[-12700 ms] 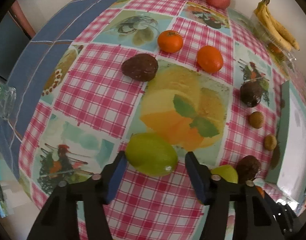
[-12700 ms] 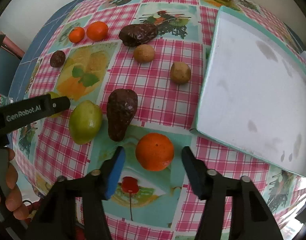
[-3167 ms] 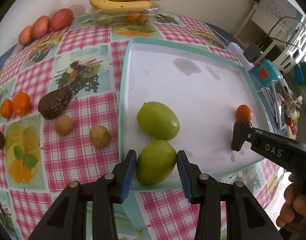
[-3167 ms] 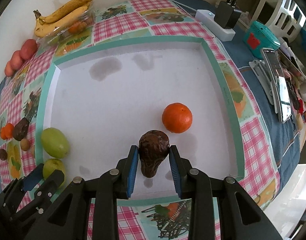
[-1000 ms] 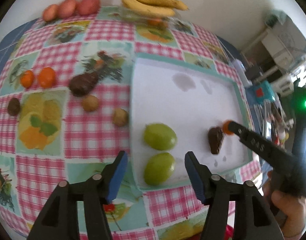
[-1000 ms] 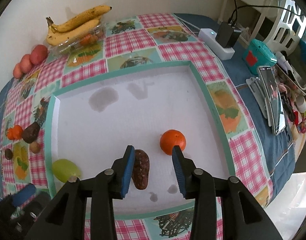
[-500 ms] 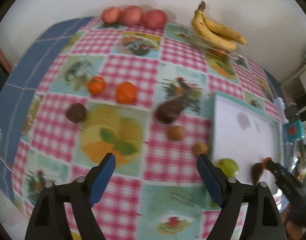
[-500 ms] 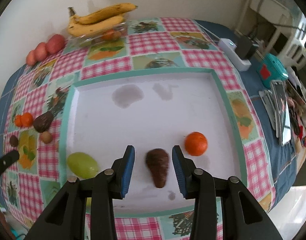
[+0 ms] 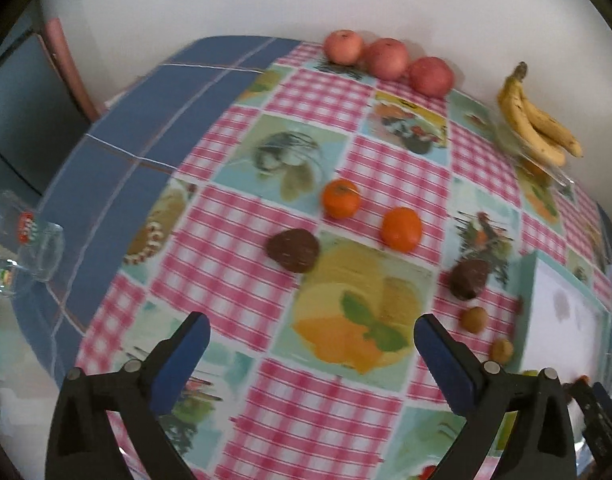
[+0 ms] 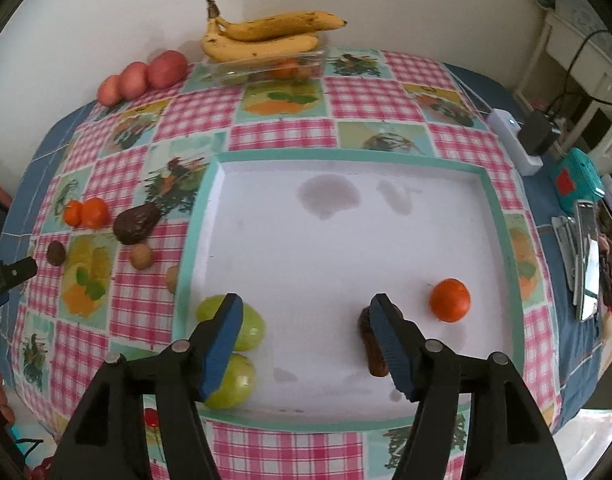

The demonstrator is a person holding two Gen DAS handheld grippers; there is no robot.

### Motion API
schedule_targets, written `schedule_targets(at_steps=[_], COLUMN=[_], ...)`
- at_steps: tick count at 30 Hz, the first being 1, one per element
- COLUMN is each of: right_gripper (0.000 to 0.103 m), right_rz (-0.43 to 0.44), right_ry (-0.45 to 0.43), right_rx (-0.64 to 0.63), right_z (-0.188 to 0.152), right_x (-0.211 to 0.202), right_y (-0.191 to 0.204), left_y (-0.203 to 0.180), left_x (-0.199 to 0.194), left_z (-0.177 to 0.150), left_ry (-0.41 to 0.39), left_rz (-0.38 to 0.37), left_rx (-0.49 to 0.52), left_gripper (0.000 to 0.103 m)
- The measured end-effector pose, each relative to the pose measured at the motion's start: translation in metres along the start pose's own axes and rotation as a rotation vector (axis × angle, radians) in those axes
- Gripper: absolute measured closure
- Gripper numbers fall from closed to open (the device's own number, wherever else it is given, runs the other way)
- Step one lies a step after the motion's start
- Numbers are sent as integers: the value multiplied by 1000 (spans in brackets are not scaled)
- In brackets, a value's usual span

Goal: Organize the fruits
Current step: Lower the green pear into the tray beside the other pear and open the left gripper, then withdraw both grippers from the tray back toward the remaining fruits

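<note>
With both my left gripper (image 9: 311, 346) and right gripper (image 10: 306, 332) wide and empty, four fruits lie in the white teal-rimmed tray (image 10: 194, 232); next, I judge, the round dark-brown fruit (image 9: 292, 249) on the checked tablecloth (image 9: 226, 272).

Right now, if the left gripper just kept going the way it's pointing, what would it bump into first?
Probably only the tablecloth: the open left gripper points at a printed citrus picture. The nearest real fruit in that line looks like the dark brown round fruit, though depth is hard to judge.
</note>
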State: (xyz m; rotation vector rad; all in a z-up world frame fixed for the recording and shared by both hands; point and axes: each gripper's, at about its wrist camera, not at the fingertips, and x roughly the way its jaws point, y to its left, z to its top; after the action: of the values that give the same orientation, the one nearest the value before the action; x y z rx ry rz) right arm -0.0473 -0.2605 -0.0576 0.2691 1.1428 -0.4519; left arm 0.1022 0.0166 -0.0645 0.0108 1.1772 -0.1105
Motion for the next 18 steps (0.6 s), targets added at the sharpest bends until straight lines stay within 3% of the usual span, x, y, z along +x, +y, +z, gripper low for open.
schedule_targets(at_steps=[6, 18], right_gripper=[10, 10], right_rz=[58, 84], right_ry=[-40, -102], right_rx=[24, -30], right_z=[1, 5], right_x=[-5, -4], right_y=[0, 14], left_y=[4, -5], left_x=[-4, -22], left_z=[3, 11], left_ry=[-40, -121], left_rz=[6, -52], left_rx=[2, 25], left_gripper=[0, 0])
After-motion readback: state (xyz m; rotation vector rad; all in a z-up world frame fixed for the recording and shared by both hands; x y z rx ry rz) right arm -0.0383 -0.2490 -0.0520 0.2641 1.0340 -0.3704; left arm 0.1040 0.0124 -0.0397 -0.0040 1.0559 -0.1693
